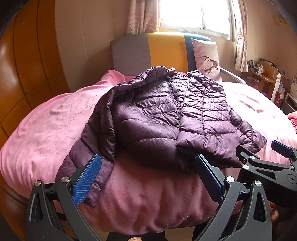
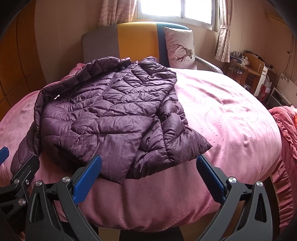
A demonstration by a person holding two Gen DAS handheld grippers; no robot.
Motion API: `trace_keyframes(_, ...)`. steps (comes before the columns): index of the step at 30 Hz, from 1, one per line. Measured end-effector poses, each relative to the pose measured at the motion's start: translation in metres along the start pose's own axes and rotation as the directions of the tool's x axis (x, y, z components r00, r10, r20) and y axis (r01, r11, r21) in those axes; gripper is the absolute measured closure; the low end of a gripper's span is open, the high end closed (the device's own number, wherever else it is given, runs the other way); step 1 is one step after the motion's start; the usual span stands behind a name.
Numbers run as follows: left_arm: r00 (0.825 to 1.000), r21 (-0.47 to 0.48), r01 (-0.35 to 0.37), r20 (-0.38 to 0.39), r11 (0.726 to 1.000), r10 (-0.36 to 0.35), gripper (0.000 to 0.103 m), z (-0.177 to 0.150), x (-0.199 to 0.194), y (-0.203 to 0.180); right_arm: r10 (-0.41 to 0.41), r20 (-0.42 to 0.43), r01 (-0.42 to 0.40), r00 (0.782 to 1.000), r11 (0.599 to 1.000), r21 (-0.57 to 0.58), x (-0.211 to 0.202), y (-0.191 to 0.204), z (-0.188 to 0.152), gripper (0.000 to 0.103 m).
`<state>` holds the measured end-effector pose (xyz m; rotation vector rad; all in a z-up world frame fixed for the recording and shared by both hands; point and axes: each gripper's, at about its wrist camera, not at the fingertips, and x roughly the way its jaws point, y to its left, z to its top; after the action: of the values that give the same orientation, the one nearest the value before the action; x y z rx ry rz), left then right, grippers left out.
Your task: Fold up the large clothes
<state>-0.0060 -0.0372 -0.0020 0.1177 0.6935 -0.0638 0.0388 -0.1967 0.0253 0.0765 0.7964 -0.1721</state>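
A purple quilted jacket (image 1: 167, 115) is lying front-up on a bed covered by a pink bedspread (image 1: 46, 129), its collar pointing toward the grey, yellow and blue headboard (image 1: 148, 50). One sleeve is folded in over the chest, while the other is trailing down toward the near edge of the bed. The left claw (image 1: 148, 176) is hovering just off that edge, its blue-padded fingers spread wide and gripping nothing; one pad is lining up over the trailing sleeve's cuff, though contact cannot be judged. The right claw (image 2: 148, 176) is gaping equally wide and empty beside it, facing the jacket's hem. A deer-print pillow (image 2: 181, 48) is leaning against the headboard beneath a bright window (image 2: 176, 9).
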Motion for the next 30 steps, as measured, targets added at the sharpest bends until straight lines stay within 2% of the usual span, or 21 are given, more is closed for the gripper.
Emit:
trace_keyframes(23, 1.0, 0.024, 0.019, -0.019, 1.0, -0.018, 0.004, -0.004, 0.004, -0.008, -0.004, -0.015, 0.004, 1.0, 1.0, 0.005, 0.005, -0.001, -0.004, 0.002)
trace_keyframes(30, 0.999, 0.023, 0.004, -0.039, 1.0, -0.003, 0.004, -0.006, 0.011, -0.005, -0.001, -0.018, 0.001, 1.0, 1.0, 0.004, 0.007, -0.001, -0.005, 0.002)
